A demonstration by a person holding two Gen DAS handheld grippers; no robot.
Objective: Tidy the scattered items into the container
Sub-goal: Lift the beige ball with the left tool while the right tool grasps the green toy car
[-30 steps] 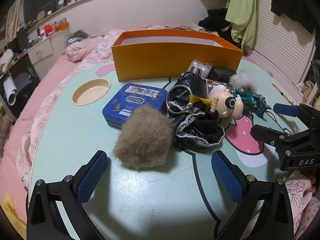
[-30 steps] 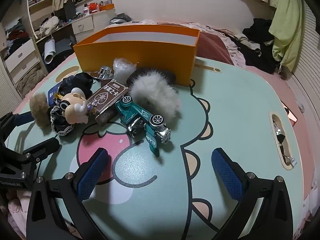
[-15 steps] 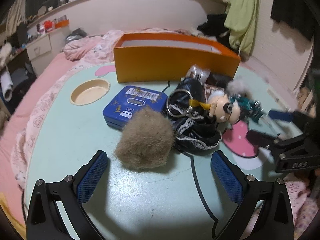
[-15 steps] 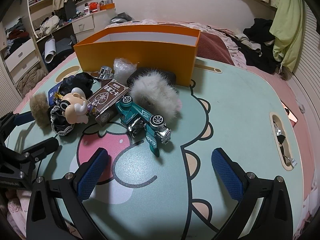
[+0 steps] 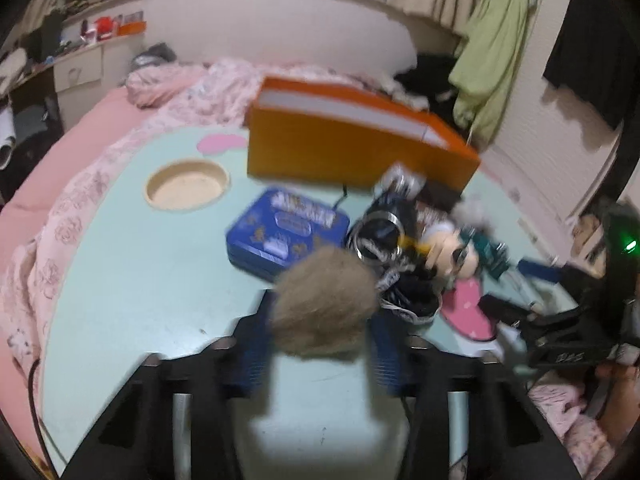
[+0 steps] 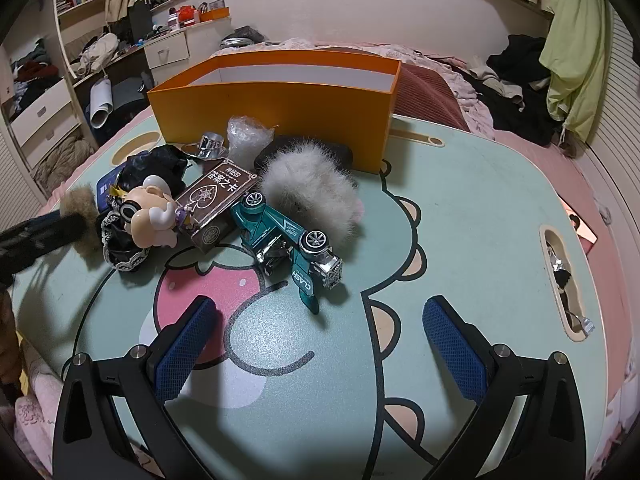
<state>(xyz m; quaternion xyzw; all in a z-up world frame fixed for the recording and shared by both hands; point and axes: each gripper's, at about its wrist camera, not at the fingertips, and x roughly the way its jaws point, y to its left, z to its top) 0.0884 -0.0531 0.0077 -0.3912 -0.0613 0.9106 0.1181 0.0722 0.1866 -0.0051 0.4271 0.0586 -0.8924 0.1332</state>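
My left gripper (image 5: 320, 344) has its blue pads (image 5: 256, 336) closed against the sides of a brown fur pompom (image 5: 324, 300) on the table; the view is blurred. Behind it lie a blue tin (image 5: 286, 236), a black lace pouch (image 5: 404, 292) and a doll head (image 5: 452, 252). The open orange box (image 5: 352, 148) stands at the back. My right gripper (image 6: 316, 344) is open and empty, near a green toy car (image 6: 288, 236), a white fur pompom (image 6: 312, 196), a brown card box (image 6: 220, 196) and the orange box (image 6: 276, 104).
The table (image 6: 460, 208) has a round cup recess (image 5: 186, 186) at the left and a slot (image 6: 564, 280) with small items at the right. A silver hat (image 6: 206, 148) and a plastic bag (image 6: 246, 136) lie by the box. Pink bedding surrounds the table.
My left gripper has moved forward and closed its fingers onto the brown pompom. The right gripper has stayed open and nearly still.
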